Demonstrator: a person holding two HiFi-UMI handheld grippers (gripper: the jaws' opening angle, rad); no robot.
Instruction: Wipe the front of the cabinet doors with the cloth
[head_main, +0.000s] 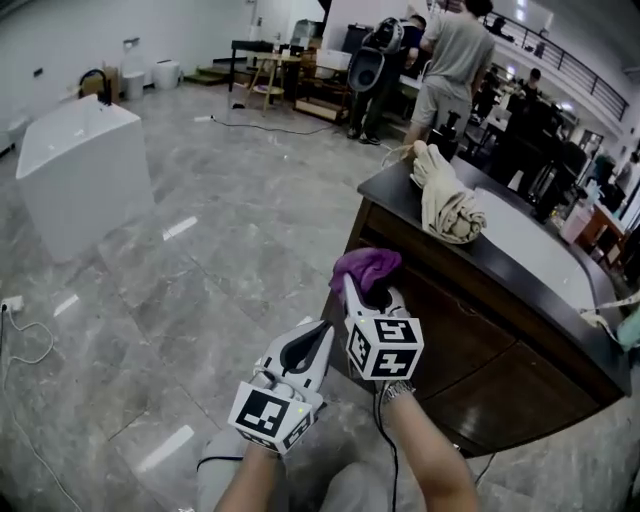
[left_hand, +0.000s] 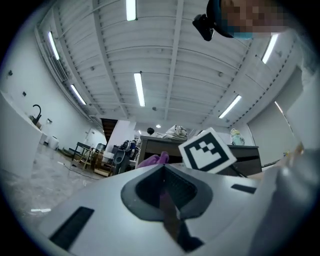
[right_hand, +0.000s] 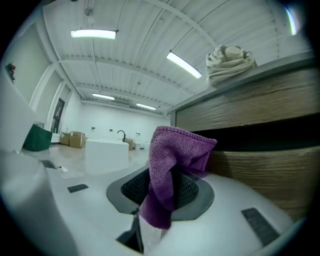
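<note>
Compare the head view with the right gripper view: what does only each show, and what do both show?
Only the head view: the left gripper, the person's forearms and people standing in the background. Only the right gripper view: ceiling light strips and cardboard boxes. Both: the purple cloth clamped in the right gripper, the wooden cabinet front and the beige bundle on top.

The right tongs (right_hand: 165, 192) pinch a purple cloth (right_hand: 172, 155), its top flopping beside the wooden cabinet front (right_hand: 270, 165). A rolled beige towel (right_hand: 230, 61) sits on the tabletop (right_hand: 280, 64) above.
</note>
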